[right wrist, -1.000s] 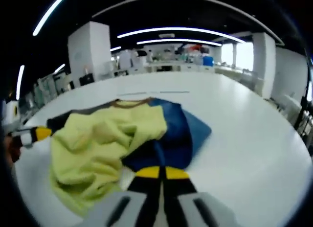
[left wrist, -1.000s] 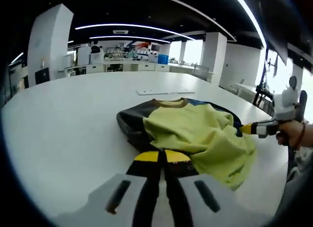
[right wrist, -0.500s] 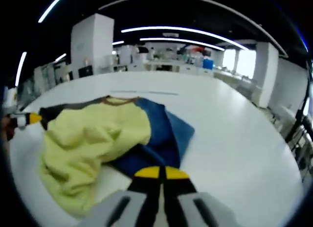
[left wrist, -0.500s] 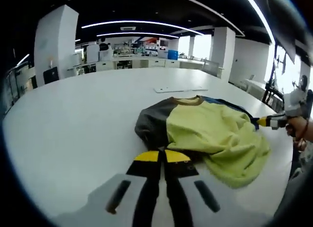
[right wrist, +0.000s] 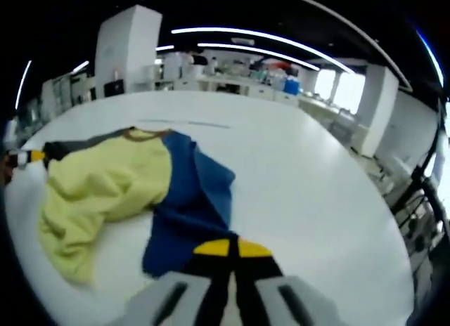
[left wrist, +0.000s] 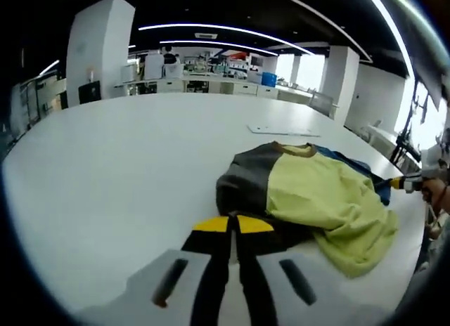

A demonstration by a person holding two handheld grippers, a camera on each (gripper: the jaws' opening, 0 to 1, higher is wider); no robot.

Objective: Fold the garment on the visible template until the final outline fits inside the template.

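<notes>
Since a second ago, both tools have pulled apart and the garment (left wrist: pixel 309 199) has spread: the blue sleeve side (right wrist: pixel 190 199) now lies stretched out toward my right tool (right wrist: pixel 233 250), and the dark grey side (left wrist: pixel 242 189) runs toward my left tool (left wrist: pixel 232 226). Yellow body panel (right wrist: pixel 98 192) is flatter than before but still bunched at its near edge, lower left of the right gripper view.

Left tool: jaws pressed together at bottom centre, dark grey fabric right at the tips; looks pinched, can't confirm. Right tool: same, jaws together with the blue hem at the tips. The right tool also shows at the right edge of the left gripper view, held by my hand (left wrist: pixel 434 192).

Garment sits centre-right on the white worktop (left wrist: pixel 112 164) in the left gripper view, centre-left in the right. Pale flat strip (left wrist: pixel 281 130) lies beyond the collar; can't tell if it's the template.

My read: this is the spread-out step, folding hasn't begun.
</notes>
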